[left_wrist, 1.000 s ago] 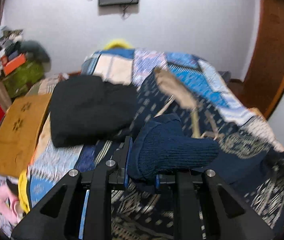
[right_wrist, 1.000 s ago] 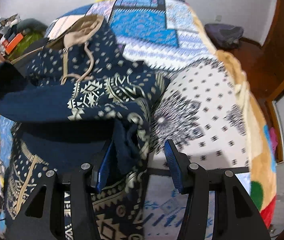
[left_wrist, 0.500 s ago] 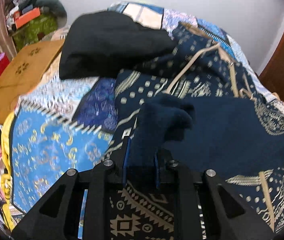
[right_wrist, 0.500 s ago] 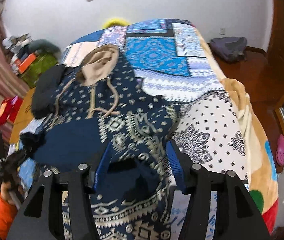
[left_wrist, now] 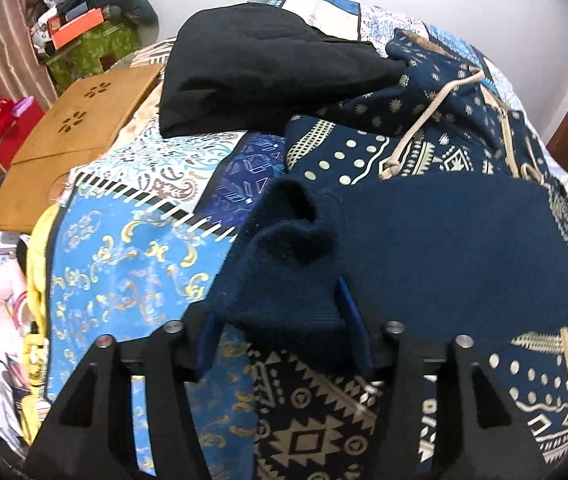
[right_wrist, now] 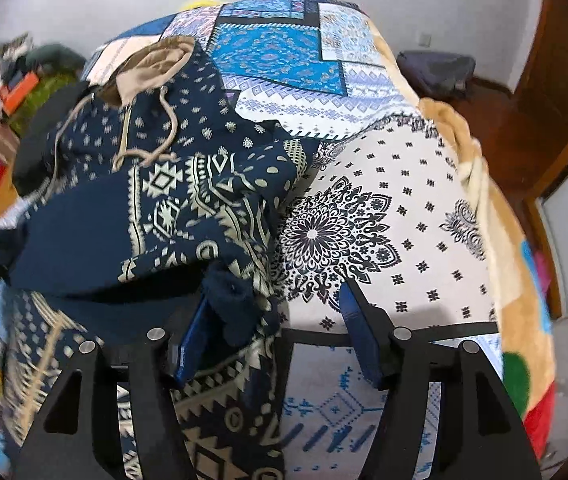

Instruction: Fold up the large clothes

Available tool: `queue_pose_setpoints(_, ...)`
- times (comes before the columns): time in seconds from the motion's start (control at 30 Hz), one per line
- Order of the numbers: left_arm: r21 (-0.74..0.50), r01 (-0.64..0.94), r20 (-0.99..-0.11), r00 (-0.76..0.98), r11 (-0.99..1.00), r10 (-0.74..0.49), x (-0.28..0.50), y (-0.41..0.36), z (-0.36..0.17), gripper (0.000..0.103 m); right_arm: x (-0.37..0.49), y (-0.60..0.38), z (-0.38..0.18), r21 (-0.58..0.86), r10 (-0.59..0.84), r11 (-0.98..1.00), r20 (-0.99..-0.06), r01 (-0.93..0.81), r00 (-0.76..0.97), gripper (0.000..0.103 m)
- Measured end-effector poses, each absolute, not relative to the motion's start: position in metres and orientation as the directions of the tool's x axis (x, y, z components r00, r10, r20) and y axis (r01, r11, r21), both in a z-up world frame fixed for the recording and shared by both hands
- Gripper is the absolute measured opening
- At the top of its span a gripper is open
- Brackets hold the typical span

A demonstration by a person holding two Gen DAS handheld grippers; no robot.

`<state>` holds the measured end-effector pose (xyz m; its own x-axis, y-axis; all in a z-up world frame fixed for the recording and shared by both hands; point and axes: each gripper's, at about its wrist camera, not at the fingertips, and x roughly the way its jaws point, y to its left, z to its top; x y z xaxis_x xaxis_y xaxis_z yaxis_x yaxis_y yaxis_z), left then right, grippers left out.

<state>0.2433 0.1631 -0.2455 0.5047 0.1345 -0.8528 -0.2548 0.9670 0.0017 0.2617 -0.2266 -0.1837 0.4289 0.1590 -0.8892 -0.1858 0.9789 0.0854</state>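
Letting go looks like the step in hand: the left gripper [left_wrist: 279,340] has its jaws opening around the ribbed navy cuff [left_wrist: 279,280] of the dark blue hoodie with cream geometric print [left_wrist: 404,152], and the cuff still sits bunched between the blue pads at lower centre of the left view, filling most of the gap. The right gripper [right_wrist: 271,332] is also opening; a navy fold of the hoodie's hem [right_wrist: 231,304] hangs against its left pad, while the right pad stands clear over the white bedspread with black medallions [right_wrist: 384,220].

The hoodie lies across the middle of the patchwork blue quilt [left_wrist: 123,264], hood toward the upper part of both views, with a sleeve laid over the chest.

The likely trouble is snagging. If either gripper pulls back before the knit drops free, the rib may cling to a pad and drag the sleeve off its fold. The thick cuff may also spring up. The black folded garment [left_wrist: 259,68], touching the hoodie's hood at upper centre, could be disturbed.
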Motion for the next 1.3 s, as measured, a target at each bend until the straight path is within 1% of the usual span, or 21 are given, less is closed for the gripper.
queue_pose_setpoints(0.03, 0.016, -0.251, -0.854, 0.499, 0.968, 0.144, 0.242, 0.162, -0.244, 0.061, 0.260, -0.225, -0.183, 0.063, 0.143, 0.979, -0.890, -0.195, 0.433, 0.059)
queue_pose_setpoints(0.07, 0.030, -0.247, -0.856, 0.494, 0.969, 0.152, 0.241, 0.162, -0.242, 0.061, 0.260, -0.224, -0.182, 0.053, 0.137, 0.978, -0.891, -0.200, 0.433, 0.059)
queue_pose_setpoints(0.17, 0.062, -0.232, -0.862, 0.478, 0.971, 0.169, 0.238, 0.162, -0.234, 0.061, 0.261, -0.225, -0.175, 0.076, 0.157, 0.975, -0.897, -0.207, 0.413, 0.059)
queue_pose_setpoints(0.33, 0.014, -0.224, -0.839, 0.528, 0.974, 0.134, 0.233, 0.166, -0.204, 0.061, 0.259, -0.226, -0.154, 0.113, 0.199, 0.971, -0.869, -0.210, 0.453, 0.059)
queue_pose_setpoints(0.43, -0.002, -0.209, -0.811, 0.573, 0.978, 0.121, 0.239, 0.165, -0.179, 0.061, 0.261, -0.222, -0.136, 0.127, 0.225, 0.966, -0.842, -0.226, 0.491, 0.059)
queue_pose_setpoints(0.6, 0.038, -0.151, -0.747, 0.652, 0.988, 0.129, 0.267, 0.150, -0.136, 0.061, 0.277, -0.208, -0.107, 0.140, 0.265, 0.956, -0.786, -0.258, 0.558, 0.059)
queue_pose_setpoints(0.83, 0.001, -0.056, -0.689, 0.724, 0.998, 0.041, 0.331, 0.122, -0.091, 0.064, 0.311, -0.175, -0.077, 0.160, 0.321, 0.940, -0.709, -0.301, 0.628, 0.059)
queue_pose_setpoints(0.97, 0.008, -0.013, -0.689, 0.725, 1.000, 0.015, 0.372, 0.103, -0.087, 0.065, 0.335, -0.153, -0.069, 0.204, 0.386, 0.917, -0.671, -0.343, 0.633, 0.059)
queue_pose_setpoints(1.07, 0.000, 0.014, -0.708, 0.706, 1.000, -0.010, 0.401, 0.091, -0.092, 0.065, 0.355, -0.139, -0.070, 0.209, 0.397, 0.912, -0.665, -0.353, 0.632, 0.059)
queue_pose_setpoints(1.2, -0.040, 0.009, -0.748, 0.663, 0.999, -0.037, 0.441, 0.086, -0.113, 0.065, 0.396, -0.118, -0.083, 0.209, 0.390, 0.915, -0.685, -0.346, 0.616, 0.059)
queue_pose_setpoints(1.3, -0.067, -0.015, -0.782, 0.621, 0.998, -0.044, 0.473, 0.088, -0.135, 0.065, 0.426, -0.106, -0.102, 0.206, 0.362, 0.926, -0.720, -0.316, 0.592, 0.059)
